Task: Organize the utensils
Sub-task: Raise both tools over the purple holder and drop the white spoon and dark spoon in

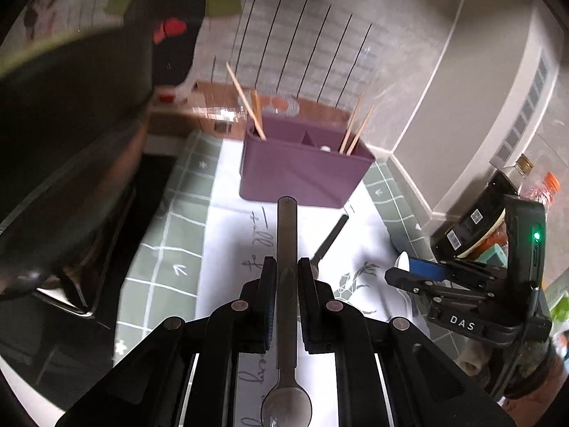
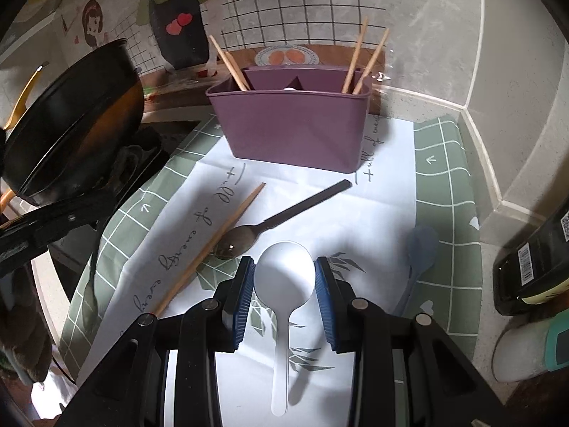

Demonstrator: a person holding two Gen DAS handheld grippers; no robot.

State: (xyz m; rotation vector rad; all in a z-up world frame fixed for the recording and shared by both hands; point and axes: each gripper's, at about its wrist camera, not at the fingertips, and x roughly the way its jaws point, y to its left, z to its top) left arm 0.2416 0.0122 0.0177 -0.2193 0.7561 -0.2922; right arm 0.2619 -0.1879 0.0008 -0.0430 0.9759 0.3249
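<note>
My left gripper [image 1: 287, 267] is shut on a grey metal spoon [image 1: 287, 220]. Its handle points ahead toward the purple utensil holder [image 1: 302, 167] and its bowl lies back near the camera, above the mat. My right gripper [image 2: 284, 267] is shut on the round bowl of a white plastic spoon [image 2: 284, 277], whose handle runs back toward the camera. The right gripper [image 1: 403, 267] also shows at the right of the left wrist view. The holder [image 2: 295, 128] has chopsticks [image 2: 359, 60] standing in its end compartments.
On the white paper over the green grid mat [image 2: 448, 185] lie a wooden chopstick [image 2: 209, 249], a black-handled metal spoon [image 2: 284, 213] and a grey-blue spoon [image 2: 419, 252]. A black pan [image 2: 71, 117] sits left. Dark bottles [image 2: 533, 249] stand right, by the wall.
</note>
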